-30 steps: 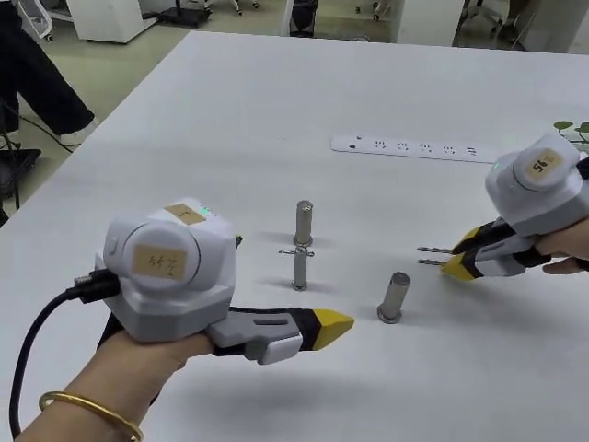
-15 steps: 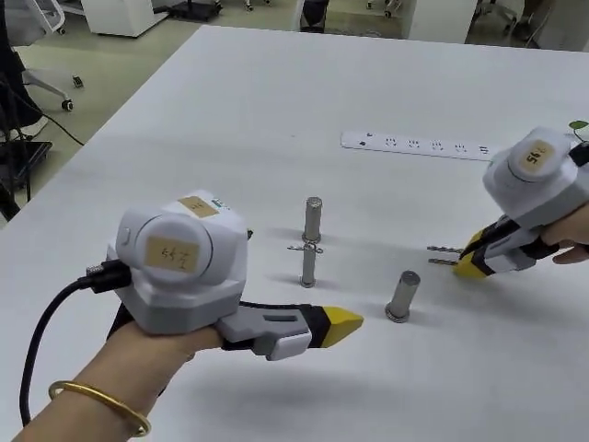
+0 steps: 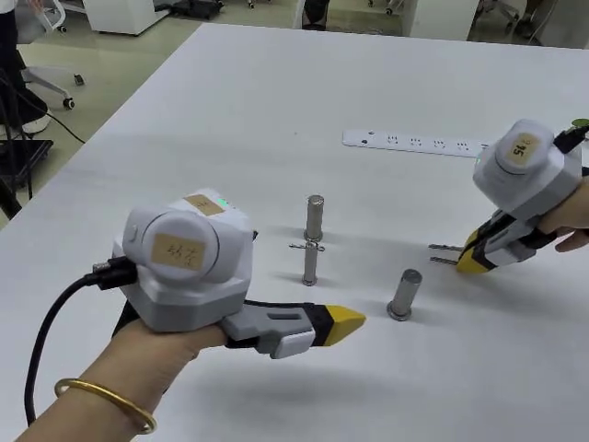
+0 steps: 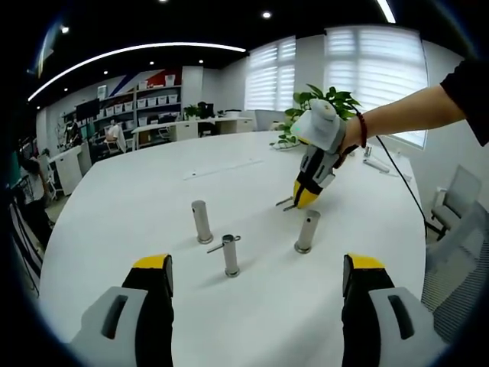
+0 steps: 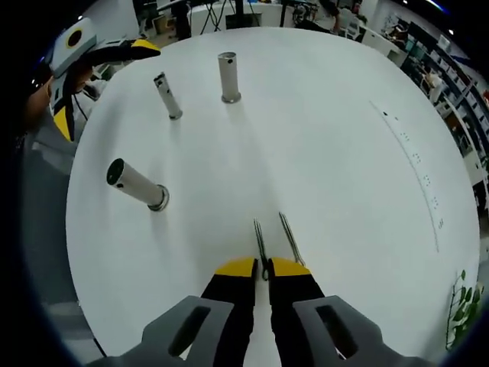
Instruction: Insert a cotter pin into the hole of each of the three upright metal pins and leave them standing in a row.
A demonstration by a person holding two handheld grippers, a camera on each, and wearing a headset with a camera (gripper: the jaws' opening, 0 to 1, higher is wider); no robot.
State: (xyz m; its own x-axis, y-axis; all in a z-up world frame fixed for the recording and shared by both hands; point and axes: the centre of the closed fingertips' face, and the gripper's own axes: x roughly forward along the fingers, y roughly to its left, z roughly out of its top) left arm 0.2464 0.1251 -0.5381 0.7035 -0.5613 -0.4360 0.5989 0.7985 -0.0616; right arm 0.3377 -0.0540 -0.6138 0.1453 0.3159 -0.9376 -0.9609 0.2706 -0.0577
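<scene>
Three metal pins (image 3: 310, 265) stand upright in the middle of the desk (image 3: 230, 110), the centre one crossed by a cotter pin (image 3: 299, 248).
Right gripper (image 3: 469, 262) clamps a second cotter pin (image 3: 444, 253) level, legs toward them; left gripper (image 4: 256, 267) jaws apart.

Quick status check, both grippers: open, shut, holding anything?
Left gripper: open, holding nothing.
Right gripper: shut on a cotter pin, whose legs stick out past the tips.
</scene>
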